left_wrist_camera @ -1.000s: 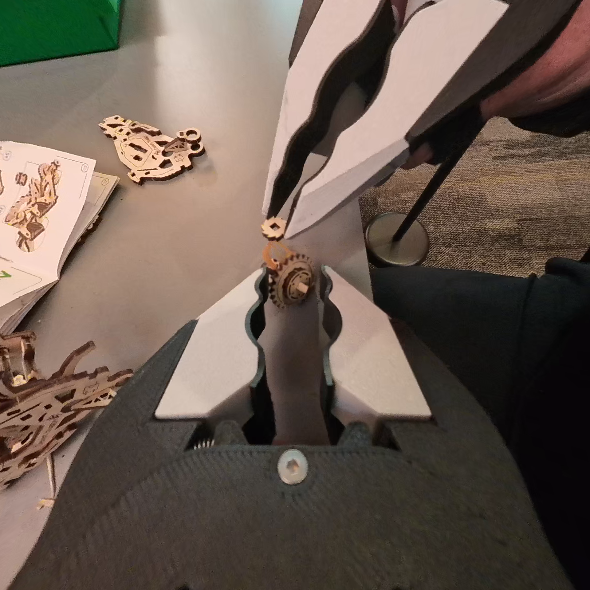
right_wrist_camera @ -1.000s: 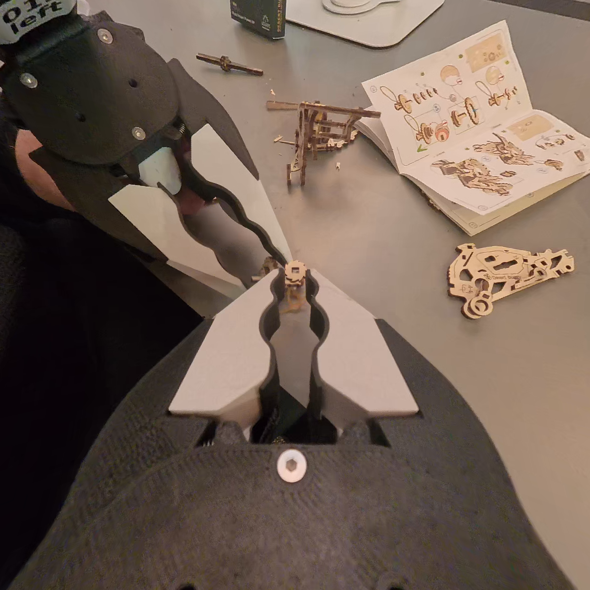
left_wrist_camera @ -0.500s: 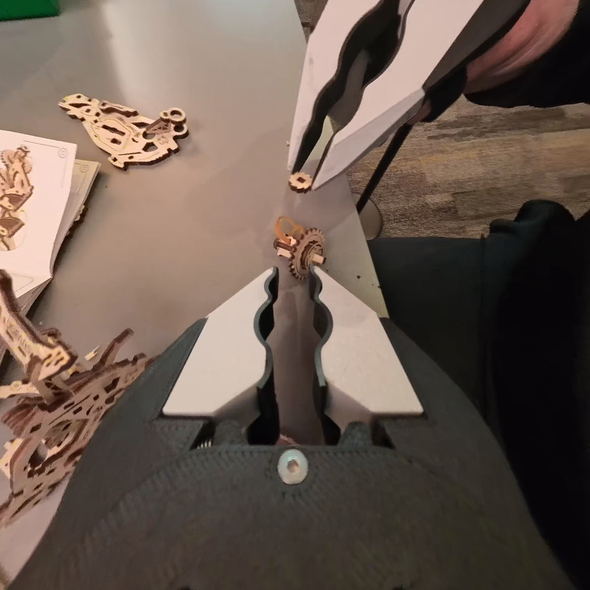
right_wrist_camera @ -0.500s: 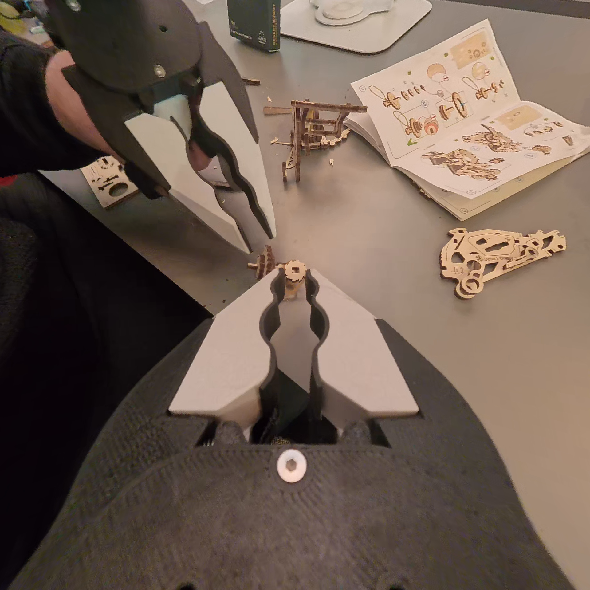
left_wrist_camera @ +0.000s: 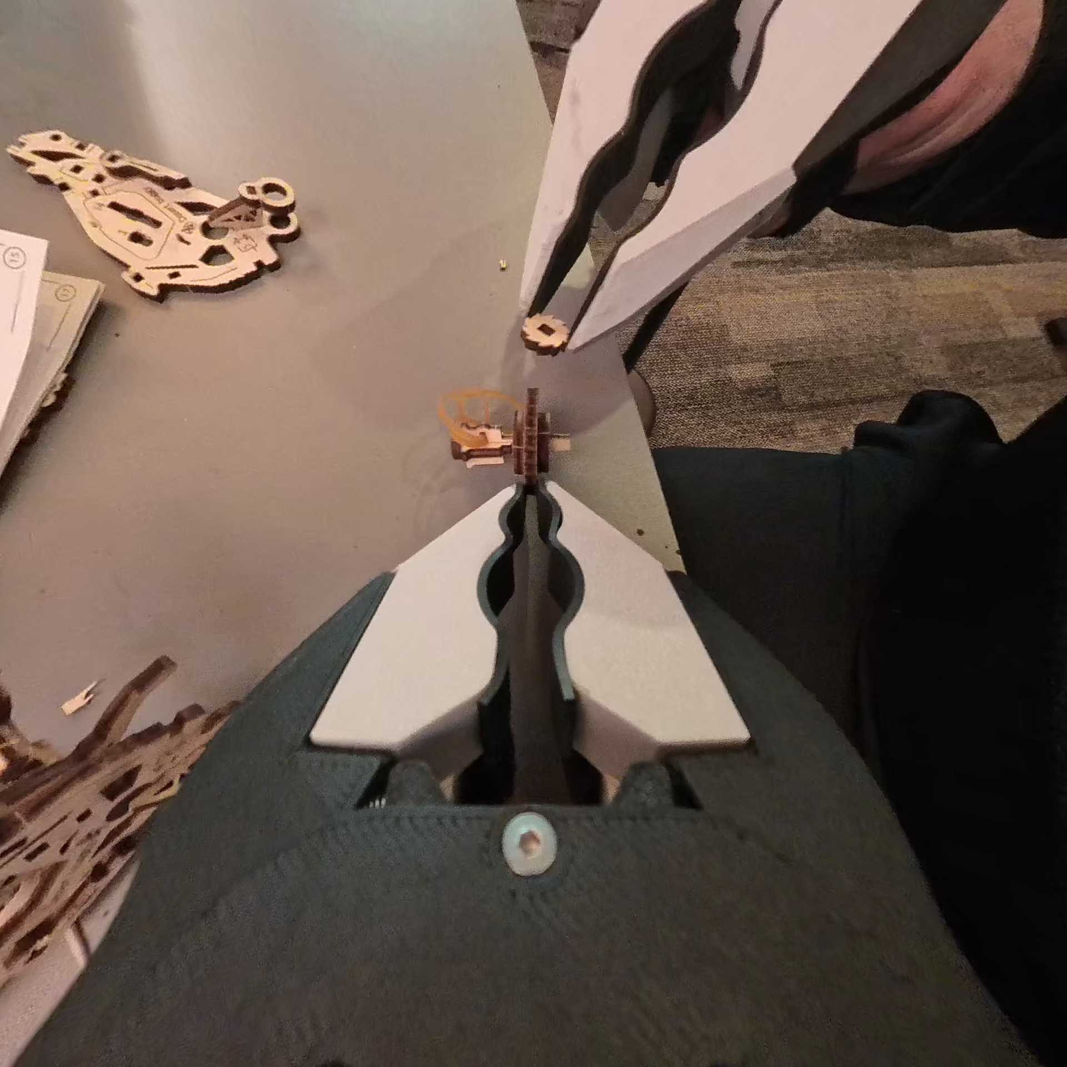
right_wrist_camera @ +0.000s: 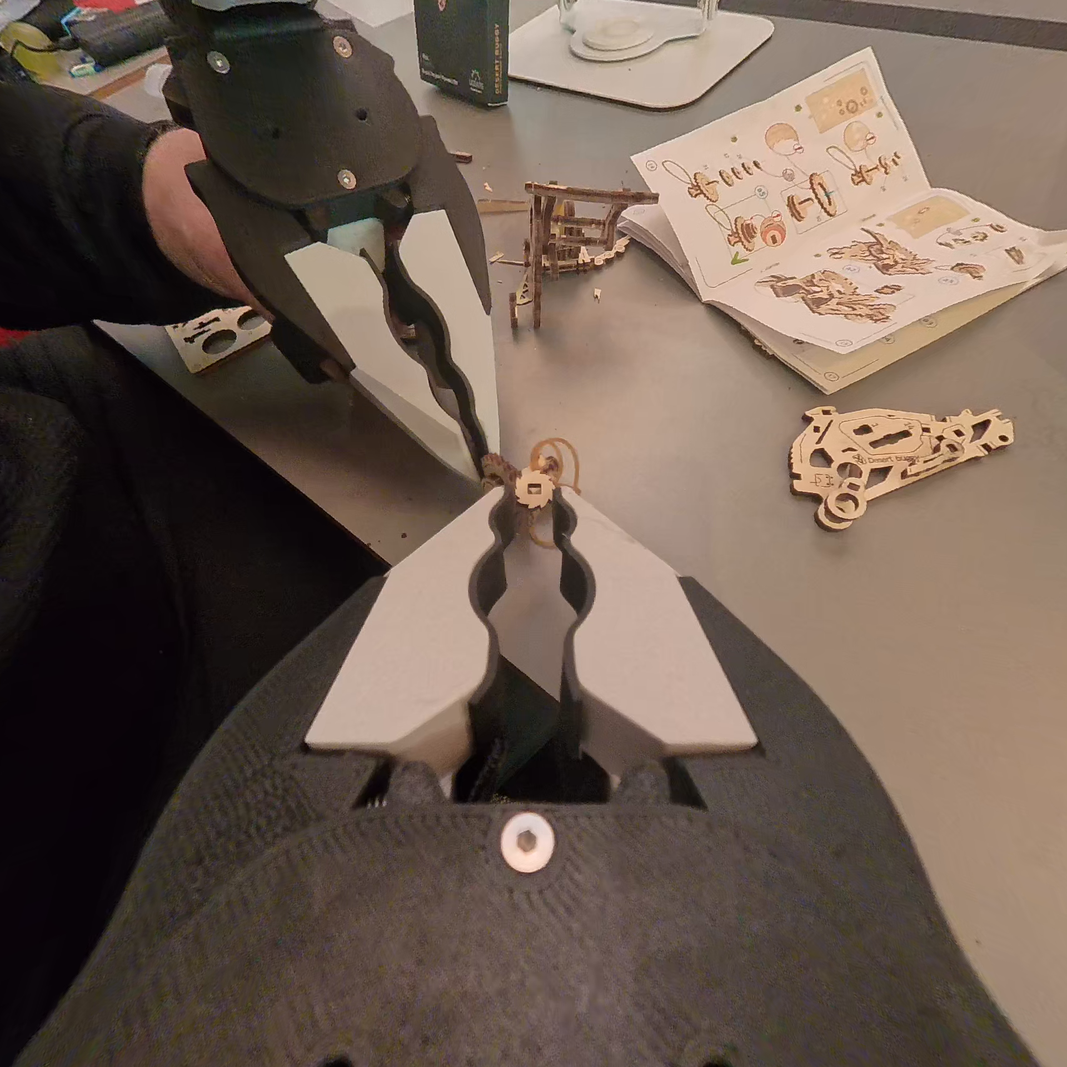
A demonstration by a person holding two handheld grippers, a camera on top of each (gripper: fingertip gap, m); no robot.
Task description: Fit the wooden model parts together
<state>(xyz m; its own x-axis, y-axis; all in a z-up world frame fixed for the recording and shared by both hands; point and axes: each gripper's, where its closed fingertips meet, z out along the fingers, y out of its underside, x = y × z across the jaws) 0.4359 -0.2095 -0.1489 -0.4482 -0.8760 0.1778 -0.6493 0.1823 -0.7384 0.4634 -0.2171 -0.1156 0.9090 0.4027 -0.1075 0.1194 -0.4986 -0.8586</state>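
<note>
Grey table (left_wrist_camera: 242,462) | left claw (left_wrist_camera: 530,488) newly clamps gear axle (left_wrist_camera: 528,441) | right claw (right_wrist_camera: 534,496) holds small cog (right_wrist_camera: 535,489)

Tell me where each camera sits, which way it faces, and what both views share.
Left wrist view: mounted on the left hand-held gripper, facing along its fingers at the gear-and-axle assembly they pinch; the person's dark-clothed lap shows at right.
Right wrist view: mounted on the right hand-held gripper, facing across the grey table toward the instruction booklet; a hand and sleeve show at left.
Shared: both grippers, the small toothed disc, the flat cut-out wooden part.
</note>
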